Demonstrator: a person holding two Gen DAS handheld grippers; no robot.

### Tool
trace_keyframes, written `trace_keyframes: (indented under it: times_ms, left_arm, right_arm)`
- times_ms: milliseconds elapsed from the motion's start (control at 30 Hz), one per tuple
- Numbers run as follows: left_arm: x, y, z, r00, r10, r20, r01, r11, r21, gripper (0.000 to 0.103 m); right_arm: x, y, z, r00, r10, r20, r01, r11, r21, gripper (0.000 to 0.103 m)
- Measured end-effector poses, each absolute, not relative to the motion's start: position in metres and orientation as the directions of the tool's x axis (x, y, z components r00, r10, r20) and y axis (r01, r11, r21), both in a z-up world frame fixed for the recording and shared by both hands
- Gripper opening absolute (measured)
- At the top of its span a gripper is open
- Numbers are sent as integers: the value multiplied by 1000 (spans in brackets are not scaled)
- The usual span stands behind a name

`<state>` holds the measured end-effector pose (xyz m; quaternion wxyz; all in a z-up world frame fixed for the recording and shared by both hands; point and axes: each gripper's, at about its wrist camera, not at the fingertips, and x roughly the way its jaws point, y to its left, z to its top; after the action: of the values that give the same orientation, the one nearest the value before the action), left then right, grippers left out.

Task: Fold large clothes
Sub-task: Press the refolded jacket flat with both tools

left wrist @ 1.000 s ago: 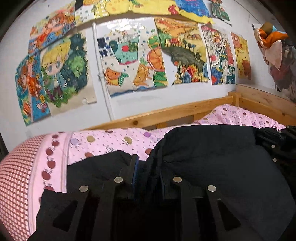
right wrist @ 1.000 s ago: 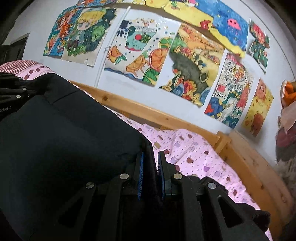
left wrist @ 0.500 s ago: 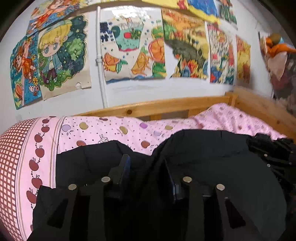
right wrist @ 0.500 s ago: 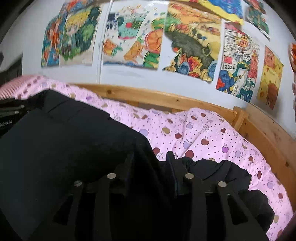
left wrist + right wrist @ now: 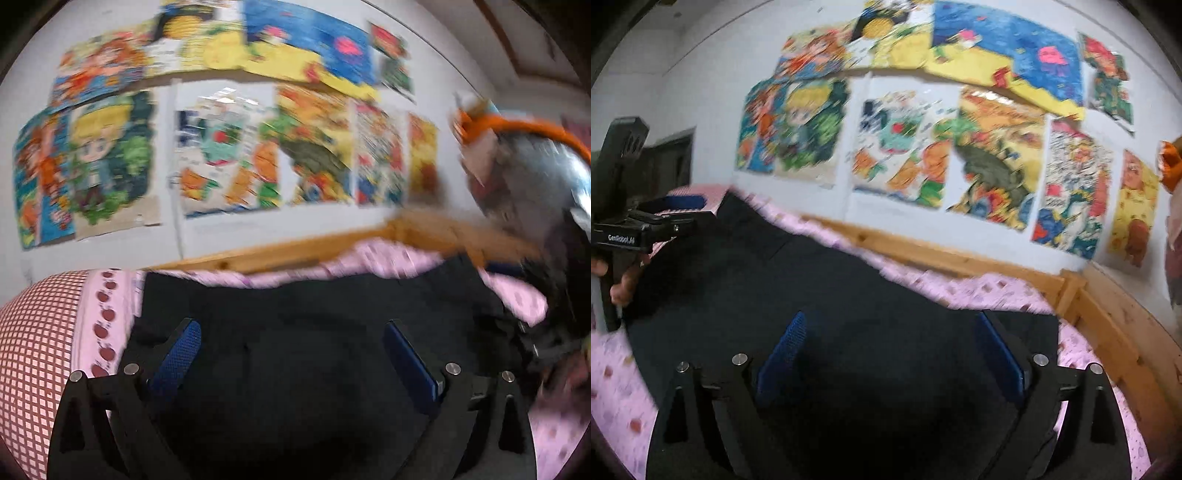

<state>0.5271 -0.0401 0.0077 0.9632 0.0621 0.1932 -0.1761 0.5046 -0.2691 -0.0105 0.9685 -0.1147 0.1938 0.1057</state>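
Wall (image 5: 783, 48) behind is white and covered in bright children's drawings (image 5: 897, 147), blurred in both views

Bed (image 5: 1027, 295) has a pale wooden frame (image 5: 960, 258) with a smooth rail, and a pink dotted sheet; in the left wrist view a pink checked pillow with red apple print (image 5: 40, 332) sits at the left end

Black garment (image 5: 849, 295) lies spread flat on the bed, covering most of the sheet, its far edge near the rail. Judgement: soft, limp woven cloth, matte, light to medium weight for its size, not slippery, not fragile; it will sag and crease if lifted from one point, so take it at two corners or along one edge with both tools, pinching a single layer

Left hand-held gripper (image 5: 291, 347) is spread wide, blue textured pads apart, nothing between them, hovering just over the black cloth. It shows from the side in the right wrist view (image 5: 665, 214), held by a hand (image 5: 622, 284)

Right hand-held gripper (image 5: 890, 343) is also spread wide, blue pads apart, empty, over the garment near its right edge

Both are black plastic with small silver screws; whether either touches the cloth cannot be told because of blur
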Motion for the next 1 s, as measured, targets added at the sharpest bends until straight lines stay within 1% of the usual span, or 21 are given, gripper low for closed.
trace_keyframes:
  times_ms: [100, 200, 367, 500, 567, 700, 767, 867, 1000]
  left_arm:
    - [528, -56, -11, 845, -295, -446, 389, 912, 133, 99]
    - [541, -64, -24, 828, -278, -487, 390, 909, 145, 99]
    - [571, -65, -30, 793, -296, -533, 395, 915, 79, 101]
    - [597, -63, -33, 777, -269, -570, 362, 931, 55, 101]
    - [614, -58, -35, 773, -233, -590, 315, 948, 38, 101]
    - [641, -39, -37, 781, -182, -598, 222, 975, -8, 101]
    - [654, -28, -41, 778, -170, -605, 181, 982, -44, 101]
    - [672, -14, -53, 752, -193, -630, 151, 981, -121, 101]
    - [684, -13, -65, 726, -217, -653, 155, 976, -153, 101]
  right_arm:
    - [511, -263, -25, 875, 152, -459, -263, 947, -187, 89]
    - [518, -267, -33, 865, 169, -472, -266, 952, -148, 89]
    - [542, -271, -38, 844, 156, -514, -249, 961, -118, 92]
    - [571, -284, -36, 831, 118, -544, -191, 978, -79, 92]
    - [584, -294, -38, 823, 87, -562, -145, 988, -59, 92]
    - [613, -324, -46, 795, 4, -607, -28, 999, -29, 93]
    - [622, -336, -51, 779, 7, -627, -4, 1000, 7, 93]
    - [629, -349, -60, 769, 54, -637, -3, 997, 80, 93]
    - [637, -359, -78, 759, 122, -640, -14, 985, 171, 93]
